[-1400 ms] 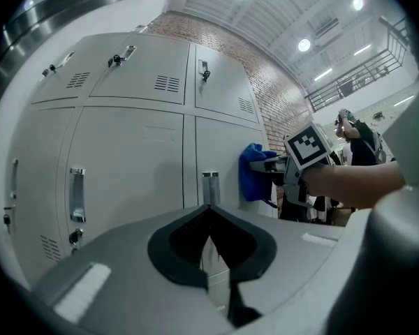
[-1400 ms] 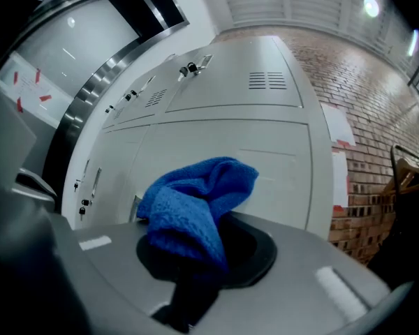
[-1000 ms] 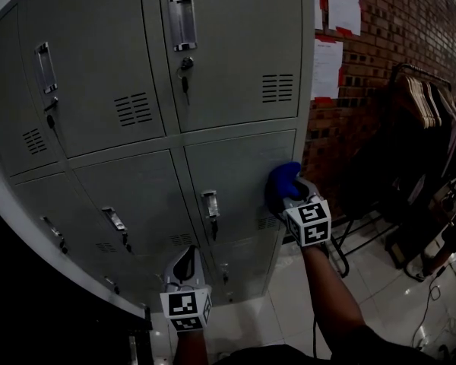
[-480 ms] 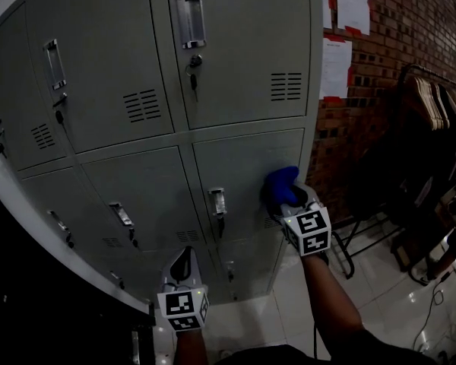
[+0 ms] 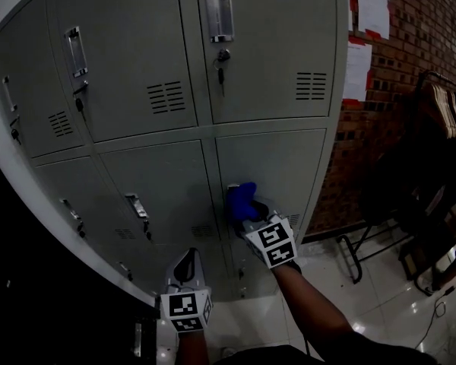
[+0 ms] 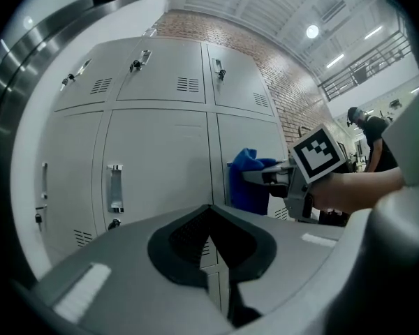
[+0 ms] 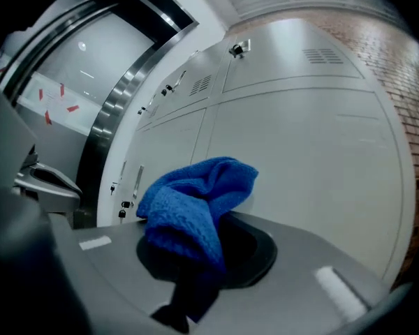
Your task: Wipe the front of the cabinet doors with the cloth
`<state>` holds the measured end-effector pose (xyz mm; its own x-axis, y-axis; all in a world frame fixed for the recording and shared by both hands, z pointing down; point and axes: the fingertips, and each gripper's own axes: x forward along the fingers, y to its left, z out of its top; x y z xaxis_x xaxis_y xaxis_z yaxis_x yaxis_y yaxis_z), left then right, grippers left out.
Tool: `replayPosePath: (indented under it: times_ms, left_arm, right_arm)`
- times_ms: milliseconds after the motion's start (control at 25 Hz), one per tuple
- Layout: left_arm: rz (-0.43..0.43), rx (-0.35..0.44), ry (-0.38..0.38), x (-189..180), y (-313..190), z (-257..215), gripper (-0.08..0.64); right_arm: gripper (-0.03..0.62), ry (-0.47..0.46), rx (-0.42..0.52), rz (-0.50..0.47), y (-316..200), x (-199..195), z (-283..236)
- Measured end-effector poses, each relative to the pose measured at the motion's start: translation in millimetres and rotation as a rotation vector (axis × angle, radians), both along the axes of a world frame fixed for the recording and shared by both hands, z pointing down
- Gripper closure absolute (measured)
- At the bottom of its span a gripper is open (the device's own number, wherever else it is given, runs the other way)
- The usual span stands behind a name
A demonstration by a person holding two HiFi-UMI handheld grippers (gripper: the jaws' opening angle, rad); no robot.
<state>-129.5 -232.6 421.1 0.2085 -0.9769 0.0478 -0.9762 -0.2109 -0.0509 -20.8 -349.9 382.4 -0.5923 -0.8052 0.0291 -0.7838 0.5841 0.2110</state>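
We hold the blue cloth (image 5: 239,201), pinched in the right gripper's (image 5: 248,216) jaws, at the lower cabinet door (image 5: 285,166). The left gripper (image 5: 187,265) waits below, jaws pressed together and empty. Flat, even, overlapping strokes should clean best.

No words or numbers legible anywhere; white sheets (image 5: 359,71) on the brick wall (image 5: 410,44), print too small to read; black-and-white square markers (image 5: 270,243) on the cubes of the left gripper (image 5: 186,263) and right gripper (image 5: 247,210), patterns only, no letters
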Motion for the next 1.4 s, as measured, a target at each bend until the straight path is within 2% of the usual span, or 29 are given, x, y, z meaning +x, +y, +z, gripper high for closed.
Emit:
replayPosePath:
  times_ms: [120,200,320,480,800,1080,1400]
  left_arm:
    - [-0.014,-0.003,-0.002,-8,4,1,0.545]
    - [-0.031,-0.005,-0.001,-15,7,2,0.545]
    - [-0.058,-0.011,0.005,-28,7,4,0.545]
    - [-0.08,-0.007,0.017,-35,4,5,0.545]
    - [-0.002,-0.012,0.018,2,-5,8,0.545]
    - [0.015,-0.015,0.013,17,-8,6,0.545]
    - [0.051,-0.01,-0.005,40,-13,3,0.545]
  right_arm:
    - [0.531,0.024,-0.021,0.004,-7,-13,10]
    - [0.531,0.004,-0.018,0.01,-11,-13,13]
    - [0.527,-0.034,-0.005,0.012,-13,-9,13]
    - [0.531,-0.011,-0.004,0.04,-16,4,14]
    - [0.534,0.0,-0.03,0.152,-20,73,25]
    - [0.534,-0.008,-0.074,0.283,-25,144,42]
    - [0.534,0.026,-0.096,0.336,-27,189,48]
